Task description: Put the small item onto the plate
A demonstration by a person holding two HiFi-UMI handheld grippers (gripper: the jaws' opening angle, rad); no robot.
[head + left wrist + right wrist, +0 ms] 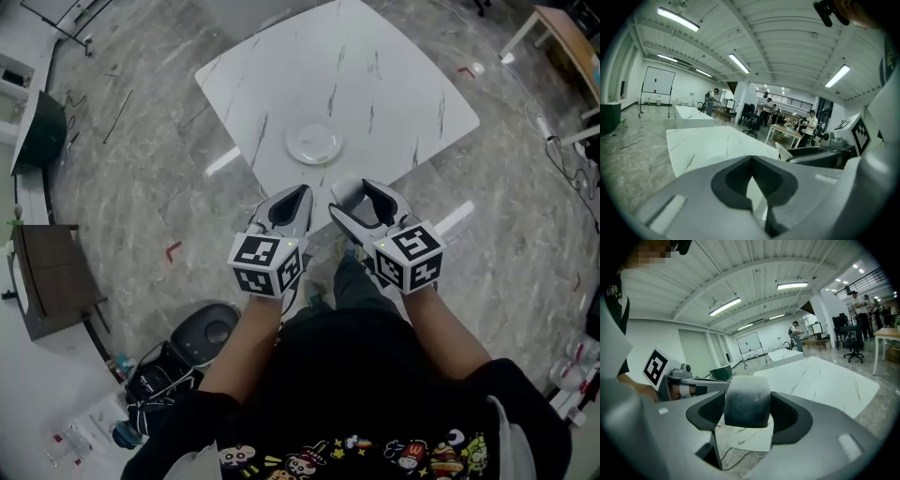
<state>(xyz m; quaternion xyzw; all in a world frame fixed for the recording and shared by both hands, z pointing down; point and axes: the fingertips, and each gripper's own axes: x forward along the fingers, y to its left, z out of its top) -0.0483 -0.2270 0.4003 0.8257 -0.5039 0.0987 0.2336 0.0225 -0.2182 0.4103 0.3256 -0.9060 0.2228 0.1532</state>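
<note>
A white round plate (314, 142) lies near the front corner of the white marble table (375, 75). Both grippers hover side by side just in front of that corner, short of the plate. My right gripper (361, 192) is shut on the small item (348, 195), a rounded block, dark grey fading to white; in the right gripper view the item (746, 401) fills the gap between the black pads (787, 416). My left gripper (298, 192) is shut with nothing in it; in the left gripper view its pads (736, 180) meet in a V above the table (708, 140).
Marble-patterned floor surrounds the table. A dark bench (47, 277) and a green bin (42, 127) stand at the left, and a black round device (202, 328) sits on the floor by the person's legs. At the top right is a wooden desk (567, 37). People stand far off (811, 124).
</note>
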